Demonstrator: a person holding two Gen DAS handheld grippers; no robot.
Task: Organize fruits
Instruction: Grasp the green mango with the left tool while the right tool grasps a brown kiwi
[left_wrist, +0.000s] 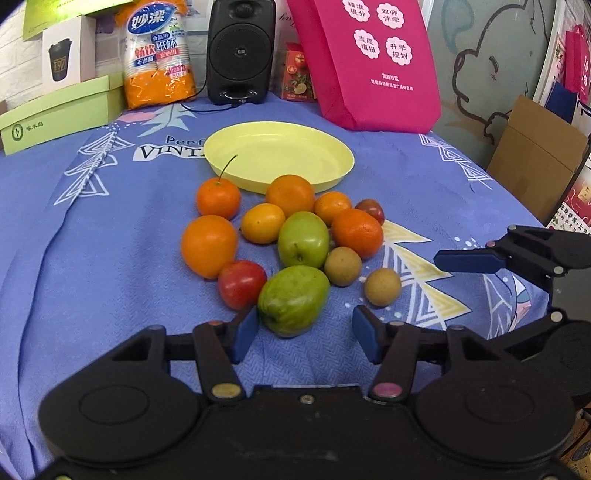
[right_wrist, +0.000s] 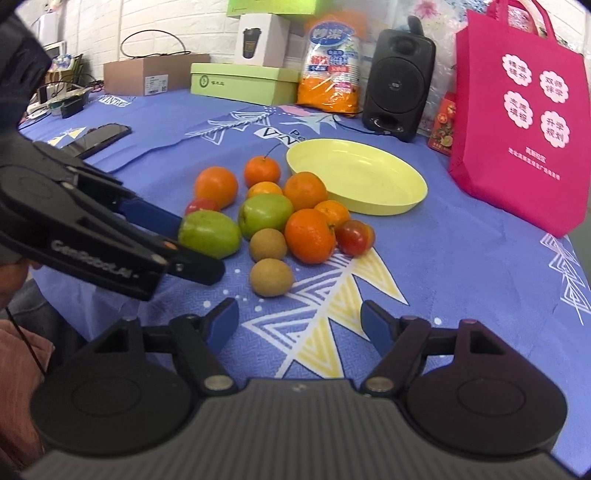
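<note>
Now | left gripper (left_wrist: 304, 334) jaws spread around green fruit (left_wrist: 293, 300) | right gripper (right_wrist: 298, 328) jaws spread

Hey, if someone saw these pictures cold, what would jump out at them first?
A heap of fruit on the blue tablecloth, just in front of the empty yellow plate. The open left gripper flanks the nearest green fruit; a pink bag stands behind.

My bench (left_wrist: 110, 258), under a blue cloth, carries loose fruit (left_wrist: 303, 240), a yellow plate (left_wrist: 332, 170), a speaker (left_wrist: 240, 51), boxes (left_wrist: 59, 114) and a pink bag (left_wrist: 373, 62).
</note>
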